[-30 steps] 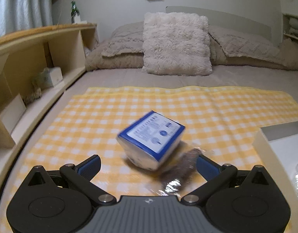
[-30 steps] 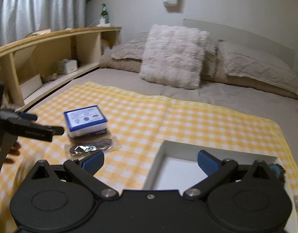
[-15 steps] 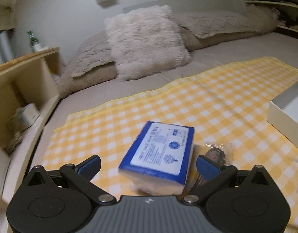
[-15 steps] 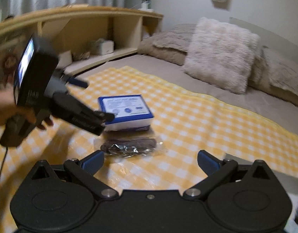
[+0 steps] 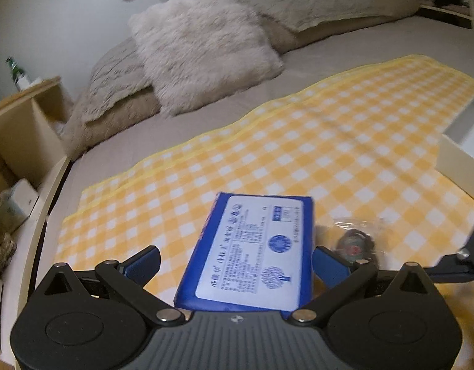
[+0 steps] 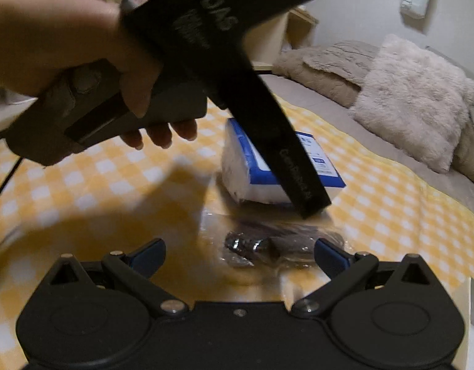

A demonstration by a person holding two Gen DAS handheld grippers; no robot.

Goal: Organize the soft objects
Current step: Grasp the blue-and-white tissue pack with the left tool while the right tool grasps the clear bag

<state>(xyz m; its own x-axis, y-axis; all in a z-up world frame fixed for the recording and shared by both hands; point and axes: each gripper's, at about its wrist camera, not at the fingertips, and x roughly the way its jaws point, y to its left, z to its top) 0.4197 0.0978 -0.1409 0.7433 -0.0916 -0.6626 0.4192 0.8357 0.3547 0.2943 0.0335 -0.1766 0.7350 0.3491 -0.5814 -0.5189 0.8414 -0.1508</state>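
Note:
A blue-and-white tissue pack point(image 5: 255, 252) lies on the yellow checked cloth point(image 5: 298, 154). My left gripper point(image 5: 237, 263) is open, its fingers on either side of the pack. The pack also shows in the right wrist view point(image 6: 255, 182), partly hidden by the left gripper's body. A clear bag with a dark item point(image 6: 283, 246) lies just in front of the pack. My right gripper point(image 6: 240, 256) is open and low over that bag, fingers on either side of it. The bag also shows in the left wrist view point(image 5: 354, 243).
A white box point(image 5: 462, 154) stands on the cloth at the right. A fluffy cushion point(image 5: 203, 46) and pillows lie at the bed's head. A wooden shelf unit point(image 5: 18, 141) runs along the left side. The person's hand point(image 6: 67, 40) holds the left gripper.
My left gripper has moved forward so the tissue pack sits between its fingers. My right gripper has swung left and down over the clear bag.

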